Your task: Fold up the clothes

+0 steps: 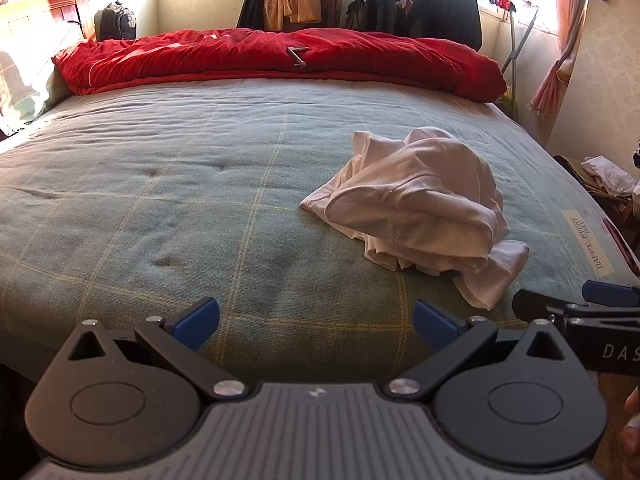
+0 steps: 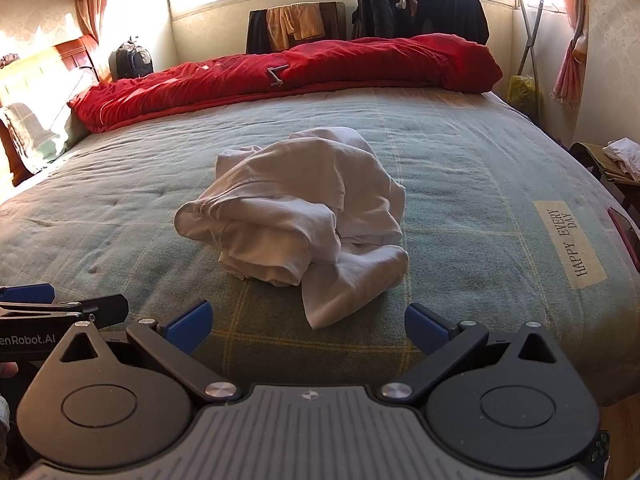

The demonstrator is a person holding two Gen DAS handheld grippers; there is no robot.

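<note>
On the bedspread labelled "HAPPY EVERY DAY", a crumpled white garment; both grippers gape wide, empty

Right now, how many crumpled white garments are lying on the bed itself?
1. The white garment lies bunched on the green bedspread, ahead of the open right tongs. More pale clothing sits off the bed, to the right; its count is unclear.

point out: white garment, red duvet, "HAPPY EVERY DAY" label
white garment [image 2: 296,208]: right wrist view, middle of crumpled heap
red duvet [image 1: 256,56]: left wrist view, top surface
label [image 2: 568,242]: right wrist view, on the lettering
</note>
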